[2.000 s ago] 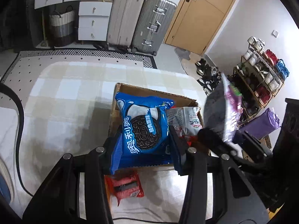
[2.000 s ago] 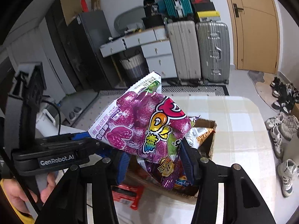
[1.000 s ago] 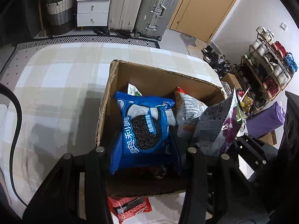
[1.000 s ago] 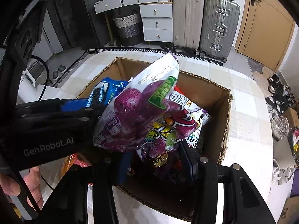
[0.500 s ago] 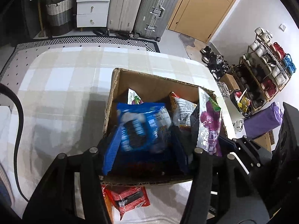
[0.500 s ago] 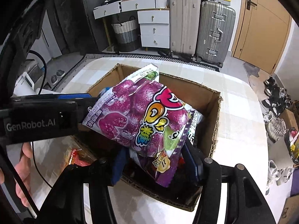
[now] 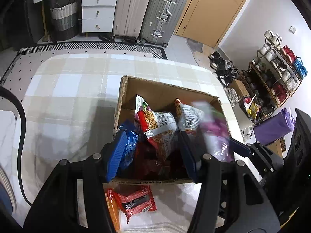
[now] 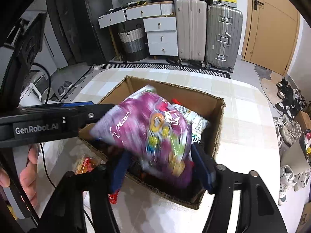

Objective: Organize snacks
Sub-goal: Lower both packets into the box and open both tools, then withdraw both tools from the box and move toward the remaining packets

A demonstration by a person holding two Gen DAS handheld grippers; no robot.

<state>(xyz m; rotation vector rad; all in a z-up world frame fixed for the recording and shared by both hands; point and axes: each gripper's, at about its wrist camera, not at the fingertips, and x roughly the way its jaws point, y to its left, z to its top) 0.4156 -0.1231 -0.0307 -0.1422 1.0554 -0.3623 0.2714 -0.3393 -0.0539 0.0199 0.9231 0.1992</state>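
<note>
Opening right hand-held gripper (image 8: 162, 167), blurred purple bag (image 8: 153, 132) over box (image 8: 217, 136).

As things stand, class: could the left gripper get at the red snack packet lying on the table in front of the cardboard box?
Probably yes. The red snack packet lies outside the cardboard box, just below the left gripper, whose jaws stand apart with nothing pressed between them. Nothing covers the packet; the box's near wall sits just beyond it.

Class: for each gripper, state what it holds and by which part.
Nothing is held. The left gripper stands open; the right gripper is opening, the blurred purple bag dropping between its fingers.
</note>
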